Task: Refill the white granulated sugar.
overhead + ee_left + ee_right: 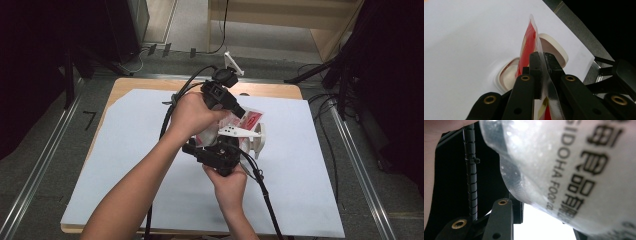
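White board [150, 165] fills centre frame; left gripper [541, 60] pinches a red-and-clear food pouch [529, 42] above a cream dish [554, 47]; right gripper [529, 202] grasps the pouch's printed clear end.

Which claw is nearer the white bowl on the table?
Left. The left claw, shut on the red-and-clear packet, hangs right above the white bowl. The right claw grips the packet's other end, nearer the person.

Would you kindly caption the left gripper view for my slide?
Left tool pinches a red-and-clear packet upright above two cream containers on white board.
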`<state>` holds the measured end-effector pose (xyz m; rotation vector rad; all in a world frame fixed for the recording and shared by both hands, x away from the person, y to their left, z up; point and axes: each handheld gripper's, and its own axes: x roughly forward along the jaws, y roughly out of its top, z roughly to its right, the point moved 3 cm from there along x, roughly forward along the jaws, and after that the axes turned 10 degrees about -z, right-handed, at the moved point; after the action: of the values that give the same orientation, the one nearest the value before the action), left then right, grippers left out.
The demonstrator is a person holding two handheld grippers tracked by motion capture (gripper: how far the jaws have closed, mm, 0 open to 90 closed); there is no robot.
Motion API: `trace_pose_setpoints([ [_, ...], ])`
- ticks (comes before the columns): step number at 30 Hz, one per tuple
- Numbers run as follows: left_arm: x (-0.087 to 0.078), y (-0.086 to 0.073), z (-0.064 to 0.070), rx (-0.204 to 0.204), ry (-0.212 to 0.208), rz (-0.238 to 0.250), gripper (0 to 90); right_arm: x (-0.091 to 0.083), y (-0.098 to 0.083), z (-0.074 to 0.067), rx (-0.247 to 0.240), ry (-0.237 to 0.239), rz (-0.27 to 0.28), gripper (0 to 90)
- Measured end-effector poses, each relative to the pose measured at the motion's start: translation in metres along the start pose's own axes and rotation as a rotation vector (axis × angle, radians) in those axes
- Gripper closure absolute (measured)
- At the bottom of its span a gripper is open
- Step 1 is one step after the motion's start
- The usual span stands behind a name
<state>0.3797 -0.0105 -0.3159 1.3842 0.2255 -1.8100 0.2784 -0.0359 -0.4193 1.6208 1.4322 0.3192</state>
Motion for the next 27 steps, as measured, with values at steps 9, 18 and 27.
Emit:
trace_pose_setpoints([
  [9,0.0,-0.002,-0.005,-0.014,-0.015,-0.004,86.4,0.001,-0.003,0.001,-0.007,-0.005,-0.005,63.7],
  [18,-0.002,-0.012,-0.015,-0.028,-0.051,0.006,86.9,0.007,-0.01,0.002,-0.036,-0.017,-0.031,63.6],
  [27,-0.006,-0.025,-0.018,-0.007,-0.077,0.027,87.0,0.014,-0.019,0.003,-0.073,-0.036,-0.068,62.5],
])
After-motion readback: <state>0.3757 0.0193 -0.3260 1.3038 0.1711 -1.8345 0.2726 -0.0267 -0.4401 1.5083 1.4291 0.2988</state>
